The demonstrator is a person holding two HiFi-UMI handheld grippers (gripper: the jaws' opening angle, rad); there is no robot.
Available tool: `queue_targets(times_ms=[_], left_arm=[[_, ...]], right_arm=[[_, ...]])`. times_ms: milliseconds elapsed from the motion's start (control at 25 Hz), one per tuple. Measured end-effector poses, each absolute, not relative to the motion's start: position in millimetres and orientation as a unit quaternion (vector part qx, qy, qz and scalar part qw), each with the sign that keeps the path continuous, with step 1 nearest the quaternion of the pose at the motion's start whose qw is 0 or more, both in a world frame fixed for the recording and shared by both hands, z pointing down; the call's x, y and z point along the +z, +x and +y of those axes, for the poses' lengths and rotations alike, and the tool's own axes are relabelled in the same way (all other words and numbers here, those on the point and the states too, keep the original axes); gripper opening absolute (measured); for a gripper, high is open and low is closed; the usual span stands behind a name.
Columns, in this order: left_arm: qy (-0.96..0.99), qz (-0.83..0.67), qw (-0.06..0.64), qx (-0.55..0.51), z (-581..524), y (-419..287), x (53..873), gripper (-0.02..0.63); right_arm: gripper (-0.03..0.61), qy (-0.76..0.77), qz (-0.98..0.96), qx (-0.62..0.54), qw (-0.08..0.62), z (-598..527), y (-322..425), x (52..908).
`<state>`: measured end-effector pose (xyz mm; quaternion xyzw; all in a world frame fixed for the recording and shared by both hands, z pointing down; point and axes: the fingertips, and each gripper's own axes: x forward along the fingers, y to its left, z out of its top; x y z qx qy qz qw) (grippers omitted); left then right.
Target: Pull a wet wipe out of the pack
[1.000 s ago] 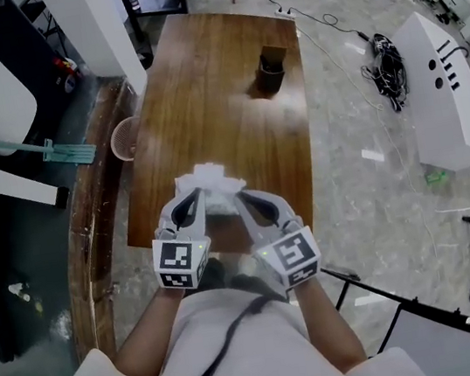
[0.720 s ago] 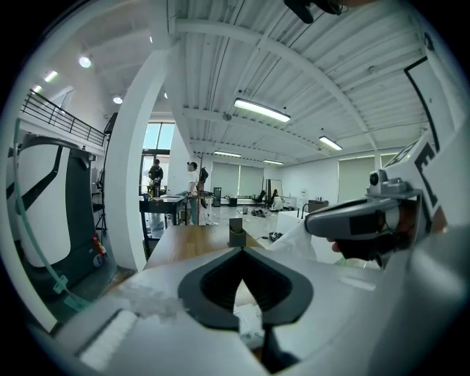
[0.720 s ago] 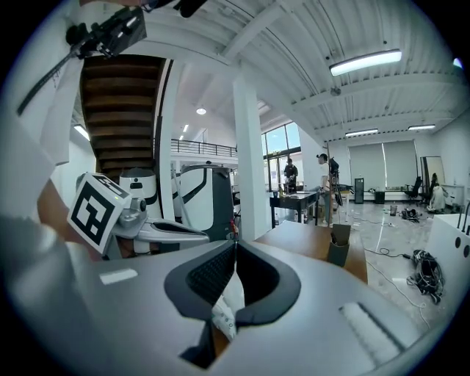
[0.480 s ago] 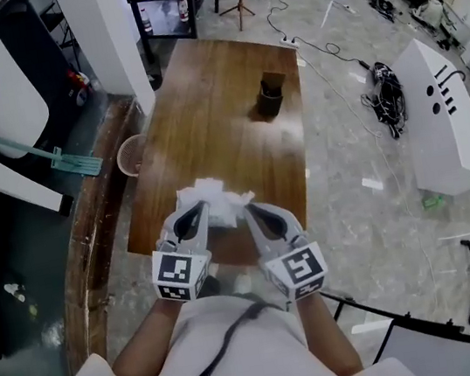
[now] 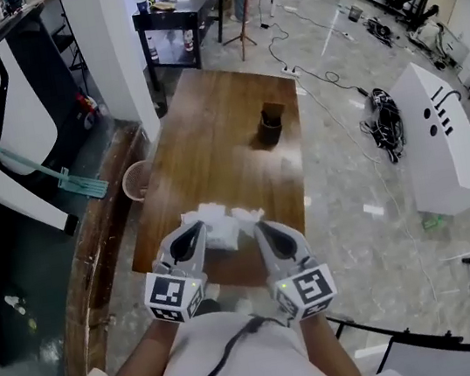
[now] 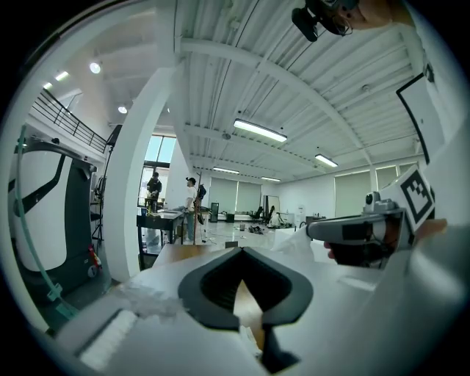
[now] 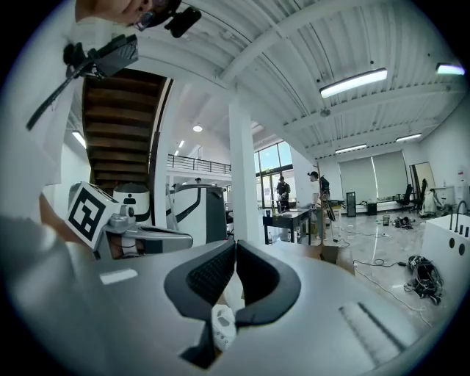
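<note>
In the head view both grippers are held close together over the near end of the wooden table. A crumpled white wet wipe bunches between their tips, and the white pack it comes from is mostly hidden under it. My left gripper is shut, its tips at the white bundle's left side. In the left gripper view its jaws meet, with white material low in the gap. My right gripper is shut on the bundle's right side. In the right gripper view its pads touch, with a printed white piece below.
A dark cup stands far along the table. A pink basket sits on the floor at the table's left edge, near a mop. Cables and a white cabinet lie to the right.
Both grippers have come lower in the head view, nearer the person, still together on the white bundle. The head camera has tilted up, so more of the room shows.
</note>
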<state>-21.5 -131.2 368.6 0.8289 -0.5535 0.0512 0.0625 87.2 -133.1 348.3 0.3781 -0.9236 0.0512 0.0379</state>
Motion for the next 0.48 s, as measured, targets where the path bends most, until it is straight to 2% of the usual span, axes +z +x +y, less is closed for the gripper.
queue_targets(times_ms=[480], left_arm=[[0.820, -0.570, 0.047, 0.026, -132.3, -51.1, 341.1, 0.005]], right_arm=[[0.015, 0.389, -0.920, 0.040, 0.010, -139.2, 86.4, 324.7]])
